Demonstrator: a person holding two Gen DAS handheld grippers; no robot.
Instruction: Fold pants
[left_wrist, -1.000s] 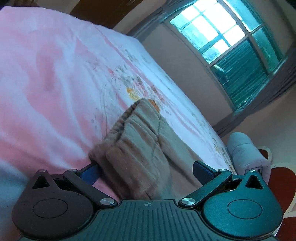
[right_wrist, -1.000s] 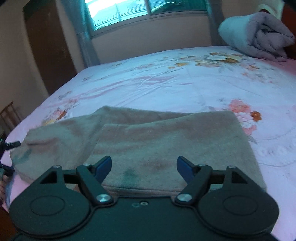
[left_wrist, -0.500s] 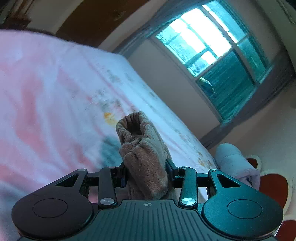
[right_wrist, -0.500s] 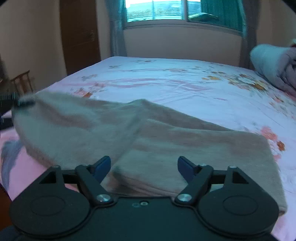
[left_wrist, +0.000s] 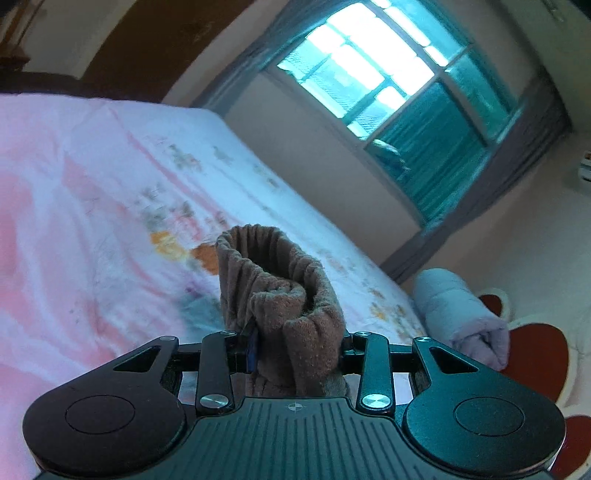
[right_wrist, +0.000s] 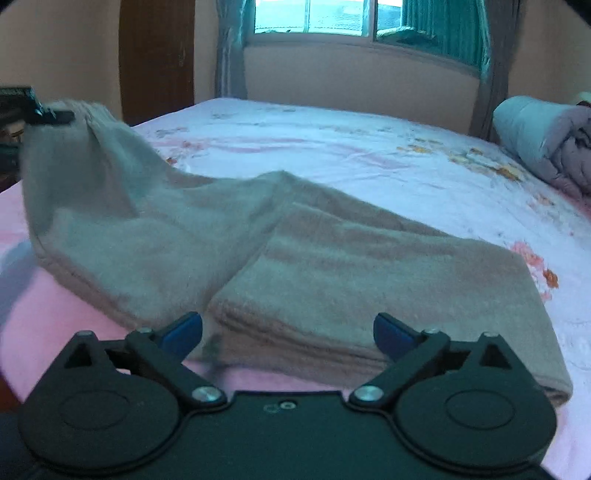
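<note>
A: Where do we stand with the pants (right_wrist: 229, 236)?

B: They lie on the bed (right_wrist: 369, 147), long axis running left to right before us. Our left gripper (left_wrist: 295, 347) has just closed on the waistband end, bunched between its pads and lifted off the sheet.

A: And the right gripper (right_wrist: 288, 332)?

B: Its jaws have just spread wide, empty, with the folded leg end right ahead. We judge it the nearer hand for that end.

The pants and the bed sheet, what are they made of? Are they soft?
The pants look like thick, fuzzy fleece or terry, brownish and matte: the surface is nappy, and the gathered end bunches in soft ridges where the left gripper pinches it. The bed sheet looks like thin, smooth woven cloth, maybe cotton, with printed flowers and fine wrinkles. Both seem soft.
</note>
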